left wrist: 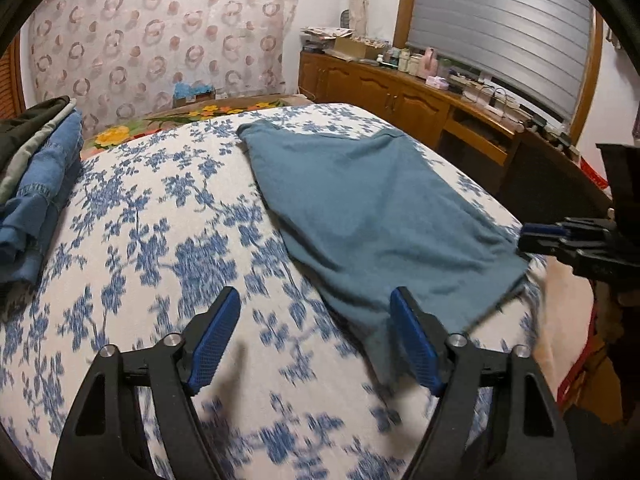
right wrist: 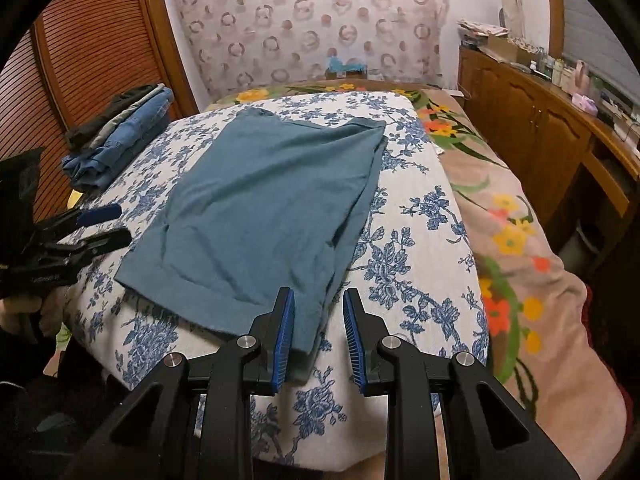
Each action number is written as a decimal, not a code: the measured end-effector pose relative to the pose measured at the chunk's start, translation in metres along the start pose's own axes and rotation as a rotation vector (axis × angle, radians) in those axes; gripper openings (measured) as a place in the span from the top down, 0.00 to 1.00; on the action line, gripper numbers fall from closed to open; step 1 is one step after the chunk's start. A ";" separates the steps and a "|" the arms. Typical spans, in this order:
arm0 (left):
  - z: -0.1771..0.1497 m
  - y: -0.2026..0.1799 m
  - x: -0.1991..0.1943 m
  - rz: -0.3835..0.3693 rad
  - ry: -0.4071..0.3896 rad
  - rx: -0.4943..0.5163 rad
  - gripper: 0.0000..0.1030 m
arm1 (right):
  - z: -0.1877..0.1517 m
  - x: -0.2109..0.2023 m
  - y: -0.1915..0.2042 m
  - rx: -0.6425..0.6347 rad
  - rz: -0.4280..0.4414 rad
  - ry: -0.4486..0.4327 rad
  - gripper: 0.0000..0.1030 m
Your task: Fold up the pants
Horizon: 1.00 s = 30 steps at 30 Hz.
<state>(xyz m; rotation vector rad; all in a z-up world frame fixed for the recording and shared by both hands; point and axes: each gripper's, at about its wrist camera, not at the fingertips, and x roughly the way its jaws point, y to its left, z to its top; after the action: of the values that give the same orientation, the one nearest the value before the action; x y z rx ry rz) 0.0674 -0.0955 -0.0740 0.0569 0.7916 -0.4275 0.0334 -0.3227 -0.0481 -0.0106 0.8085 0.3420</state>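
Both grippers tilt down toward a bed covered by a white sheet [right wrist: 420, 240] with blue flowers. The left gripper [left wrist: 316, 336] hovers with its jaws spread wide and empty, its right pad over the near edge of the teal pants [left wrist: 384, 216], which lie flat and folded on the middle of the bed. The right gripper [right wrist: 319, 336] hovers over the near right corner of the pants [right wrist: 260, 216], its jaws only narrowly apart and pinching nothing. The left view shows a window shutter [left wrist: 504, 28] above a cluttered wooden cabinet [left wrist: 400, 96] on the far right. Only the right view shows the slatted wooden door [right wrist: 80, 80] on the left, and the flowered blanket [right wrist: 520, 260] running down the bed's right side. A stack of folded clothes [right wrist: 120, 136] sits at the far left.
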 end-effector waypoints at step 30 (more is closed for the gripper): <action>-0.015 -0.023 0.004 -0.147 0.028 0.012 0.83 | -0.011 0.010 0.005 0.053 0.057 0.006 0.80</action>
<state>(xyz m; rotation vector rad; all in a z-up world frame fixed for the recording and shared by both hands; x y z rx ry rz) 0.0502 -0.1146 -0.0848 0.0165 0.8241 -0.5717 0.0303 -0.3170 -0.0627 0.0613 0.8245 0.3742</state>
